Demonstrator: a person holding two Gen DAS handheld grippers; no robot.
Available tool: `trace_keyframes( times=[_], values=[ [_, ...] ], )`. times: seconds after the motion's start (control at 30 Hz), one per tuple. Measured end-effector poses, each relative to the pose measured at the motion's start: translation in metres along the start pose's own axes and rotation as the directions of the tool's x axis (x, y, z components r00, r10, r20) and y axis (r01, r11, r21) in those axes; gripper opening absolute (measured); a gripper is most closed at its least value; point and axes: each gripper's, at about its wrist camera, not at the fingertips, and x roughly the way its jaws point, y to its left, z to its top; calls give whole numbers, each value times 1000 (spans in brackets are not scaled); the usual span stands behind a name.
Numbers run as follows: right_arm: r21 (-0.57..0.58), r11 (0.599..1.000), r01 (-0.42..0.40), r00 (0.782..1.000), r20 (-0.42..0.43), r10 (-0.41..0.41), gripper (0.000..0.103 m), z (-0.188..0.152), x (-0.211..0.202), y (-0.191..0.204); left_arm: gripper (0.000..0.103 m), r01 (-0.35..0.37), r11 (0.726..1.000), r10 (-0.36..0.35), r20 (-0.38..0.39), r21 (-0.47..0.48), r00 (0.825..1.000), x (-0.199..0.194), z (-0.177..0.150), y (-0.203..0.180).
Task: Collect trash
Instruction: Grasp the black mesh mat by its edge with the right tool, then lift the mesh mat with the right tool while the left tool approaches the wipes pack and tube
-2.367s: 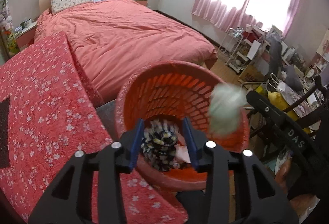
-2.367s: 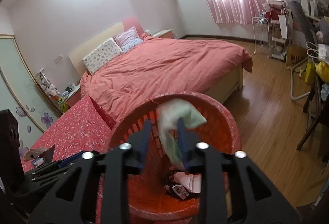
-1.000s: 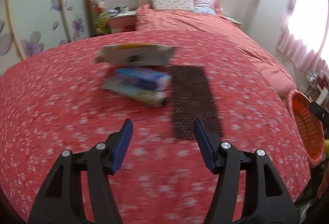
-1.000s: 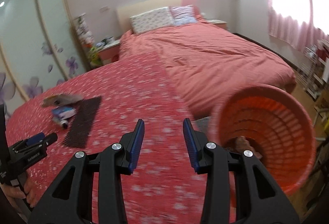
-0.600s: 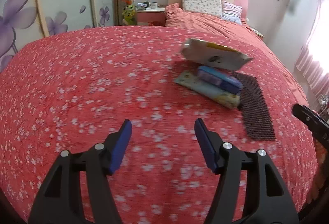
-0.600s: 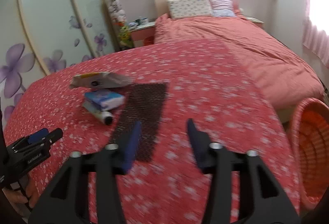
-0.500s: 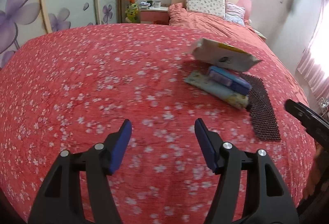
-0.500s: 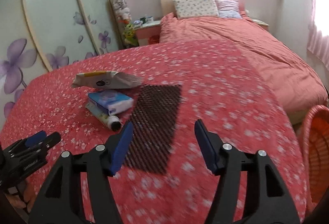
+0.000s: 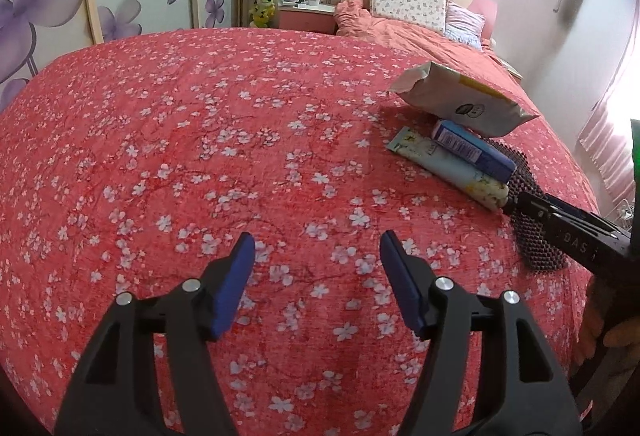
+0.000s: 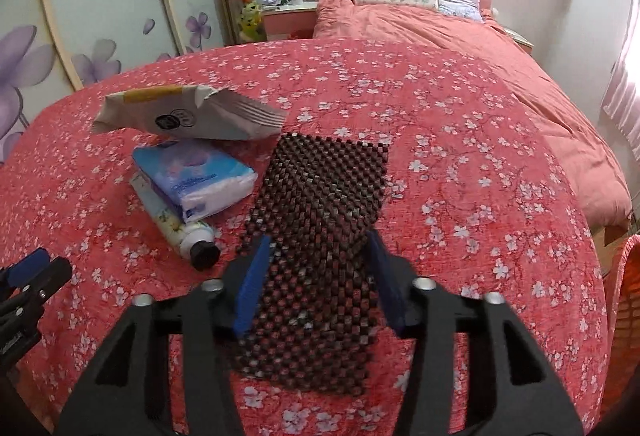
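i am reckoning the beaded mat (image 10: 324,232), the largest piece, is flopping limp and heavy if pinched, so its near short edge looks the place to take it; it is lying flat on the flowered bedspread (image 10: 480,140) with its long axis running near to far, right under my right gripper (image 10: 316,276), whose jaws are closing over it with nothing yet pinched. left of it, the white pouch (image 10: 188,116) is looking light and crinkly, lying crosswise at the far end; nearer, the blue tissue pack (image 10: 196,176) is squashing softly onto the tube (image 10: 176,228), whose black cap is pointing near-right. my left gripper (image 9: 316,268) is hanging half open and empty over bare bedspread.
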Motion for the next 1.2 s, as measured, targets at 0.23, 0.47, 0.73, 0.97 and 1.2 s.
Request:
trace_keyframes(
  times=[0.23, 0.47, 0.73, 0.97, 1.2],
  values=[
    [1, 999, -33, 999, 9, 33, 12, -9, -11, 2, 65, 1, 1000, -2, 3, 10, 1000, 1, 5, -9],
    [74, 997, -38, 999, 40, 36, 7, -13, -23, -23, 66, 17, 999, -18, 12, 34, 1000, 1, 10, -31],
    [143, 989, 48, 996, 65, -58, 6, -23, -34, -61, 69, 55, 996, -57, 27, 63, 998, 0, 16, -68],
    [188, 981, 53, 995, 74, -67, 6, -35, -42, -86, 69, 73, 994, -76, 38, 81, 996, 8, 30, -106],
    [204, 978, 37, 996, 76, -53, 6, -41, -43, -95, 70, 33, 996, -35, 18, 87, 999, 33, 44, -135]
  ],
)
